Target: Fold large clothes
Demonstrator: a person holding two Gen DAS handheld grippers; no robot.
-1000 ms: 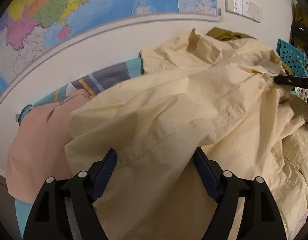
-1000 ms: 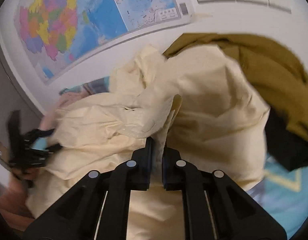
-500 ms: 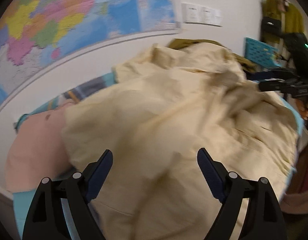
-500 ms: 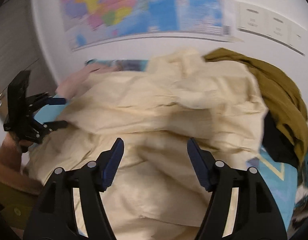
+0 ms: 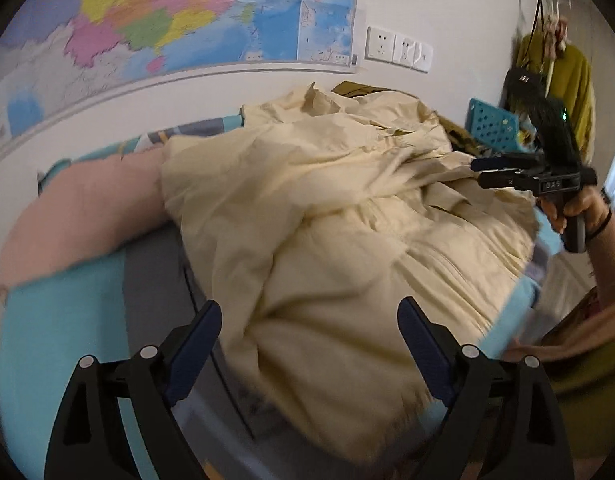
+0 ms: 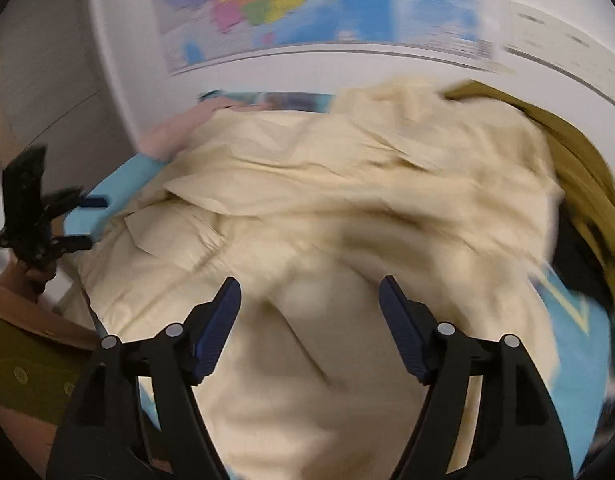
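The cream shirt [image 5: 347, 216] lies crumpled across the bed [image 5: 63, 320] (blue cover), a pink garment [image 5: 83, 208] at its far left. Both the left gripper [image 5: 309, 332] and right gripper [image 6: 309, 312] have just been opening, fingers spread, nothing between them.

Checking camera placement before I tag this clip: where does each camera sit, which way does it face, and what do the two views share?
Left wrist: on the left gripper, angled down over the cream shirt; shows the right gripper and the hand holding it.
Right wrist: on the right gripper, angled down at the same shirt; shows the left gripper at left edge.
Shared: shirt, wall map, pink garment, olive garment, each other's open gripper.
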